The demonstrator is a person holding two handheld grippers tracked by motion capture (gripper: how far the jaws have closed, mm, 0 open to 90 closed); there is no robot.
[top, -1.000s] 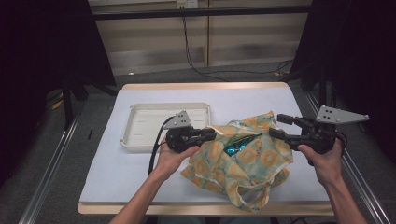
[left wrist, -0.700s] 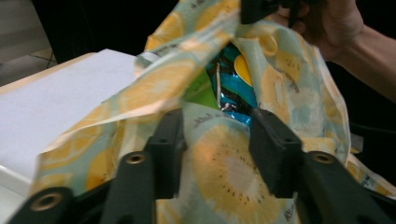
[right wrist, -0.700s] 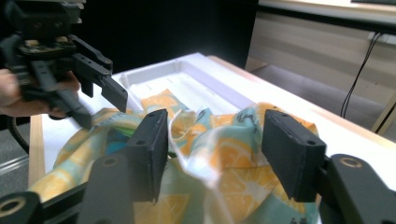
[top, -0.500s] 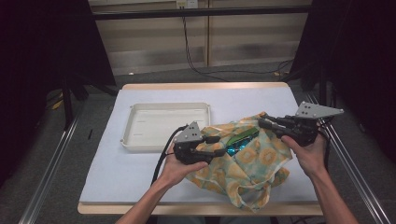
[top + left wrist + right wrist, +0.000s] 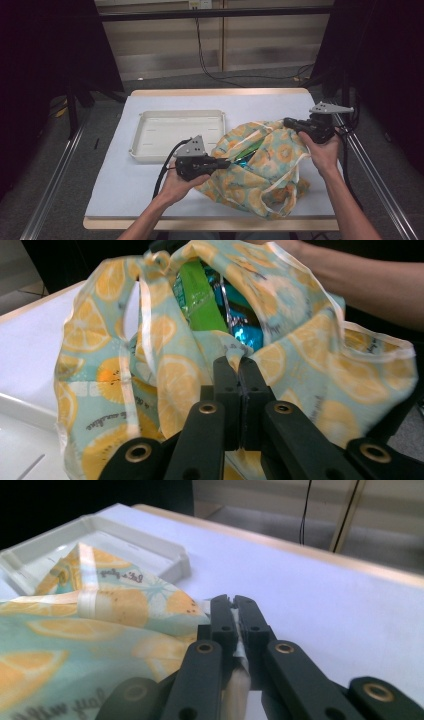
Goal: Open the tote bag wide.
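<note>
In the high view, the lemon-print cloth bag (image 5: 260,167) lies near the table's (image 5: 115,185) front right corner, beside the white tray (image 5: 175,134). In the left gripper view, the left gripper (image 5: 239,371) is clenched on the bag's soft rim, below shiny snack packets (image 5: 220,300). In the right gripper view, the right gripper (image 5: 234,611) pinches a hem; the cloth looks limp and light, so I think edges are best.

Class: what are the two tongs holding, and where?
Both hold the lemon-print bag: left tongs pinch its mouth edge, right tongs its far rim.

Right hand-held gripper (image 5: 233,600), its two black jaws pressed together on a pale edge strip of the lemon-print cloth bag (image 5: 85,620). The bag spreads to the left over the white tabletop (image 5: 310,590). Beyond it lies a shallow white tray (image 5: 150,545).
</note>
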